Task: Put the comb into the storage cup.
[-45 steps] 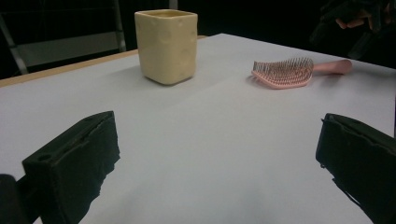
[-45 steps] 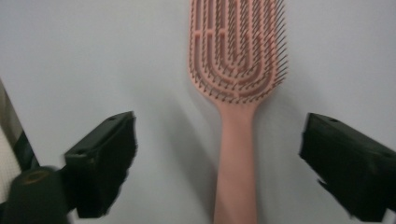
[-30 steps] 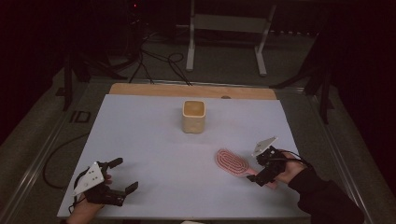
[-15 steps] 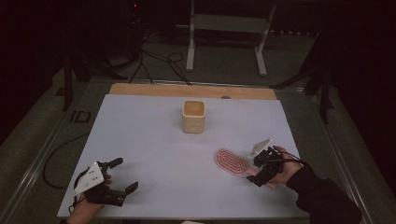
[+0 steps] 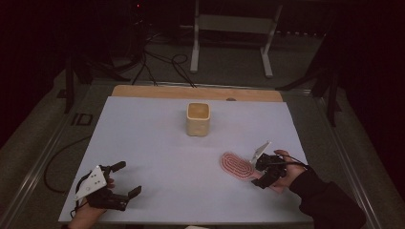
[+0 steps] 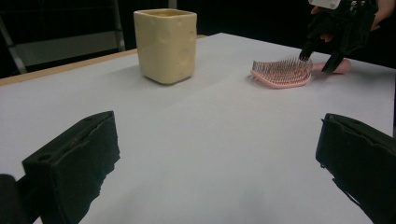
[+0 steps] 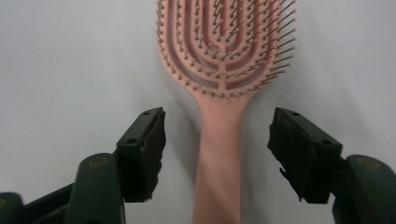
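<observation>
- Pink plastic paddle hairbrush [image 5: 237, 165] lies bristles-up on the white tabletop [image 5: 157, 143], right of centre near the front edge; handle points toward the person's right hand [image 5: 286, 168].
- Left tongs [image 5: 125, 180]: resting low at the front-left corner of the tabletop, jaws spread wide, nothing between them. In the left gripper view the two black jaws stand far apart over bare white surface.
- Cream square ceramic cup [image 5: 197, 119]: upright, mid-tabletop toward the far side, well apart from both tongs and from the hairbrush.
- Hairbrush in the left gripper view [image 6: 281, 73]: flat on the surface, bristles up, right tongs [image 6: 317, 58] just above its handle end.
- Right tongs [image 7: 215, 154]: jaws open, one on each side of the pink handle, a clear gap on both sides; not touching it as far as can be seen. Handle runs straight up between the jaws to the oval bristle head.
- Wooden strip [image 5: 196, 92] runs along the far tabletop edge.
</observation>
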`<action>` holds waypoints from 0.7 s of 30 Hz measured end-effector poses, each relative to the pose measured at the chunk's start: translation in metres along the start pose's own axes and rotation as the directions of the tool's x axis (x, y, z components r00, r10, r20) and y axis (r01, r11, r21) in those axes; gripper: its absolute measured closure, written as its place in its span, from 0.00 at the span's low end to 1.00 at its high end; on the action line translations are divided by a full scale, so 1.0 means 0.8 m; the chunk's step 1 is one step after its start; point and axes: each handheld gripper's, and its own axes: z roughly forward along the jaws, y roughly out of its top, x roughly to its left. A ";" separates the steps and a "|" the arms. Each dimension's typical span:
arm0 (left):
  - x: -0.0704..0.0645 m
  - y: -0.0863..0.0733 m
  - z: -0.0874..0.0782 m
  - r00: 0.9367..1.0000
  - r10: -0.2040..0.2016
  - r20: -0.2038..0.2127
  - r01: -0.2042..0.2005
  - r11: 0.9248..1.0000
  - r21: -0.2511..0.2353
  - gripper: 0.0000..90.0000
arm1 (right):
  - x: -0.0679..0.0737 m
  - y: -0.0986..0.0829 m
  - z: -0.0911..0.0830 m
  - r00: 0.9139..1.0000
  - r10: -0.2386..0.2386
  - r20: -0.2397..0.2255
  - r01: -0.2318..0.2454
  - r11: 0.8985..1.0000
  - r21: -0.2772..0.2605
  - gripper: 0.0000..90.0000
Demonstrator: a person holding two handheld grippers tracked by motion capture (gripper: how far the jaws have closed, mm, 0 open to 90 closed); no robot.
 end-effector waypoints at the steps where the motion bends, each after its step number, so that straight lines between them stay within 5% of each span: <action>1: 0.000 0.000 0.000 1.000 0.000 0.000 0.000 1.000 0.000 0.00 | 0.000 0.001 0.000 1.000 0.006 0.000 -0.006 1.000 0.008 0.47; 21: 0.001 0.000 0.000 1.000 -0.004 0.001 0.004 1.000 -0.002 0.00 | 0.000 0.015 0.012 1.000 0.006 0.008 -0.007 0.991 0.137 0.76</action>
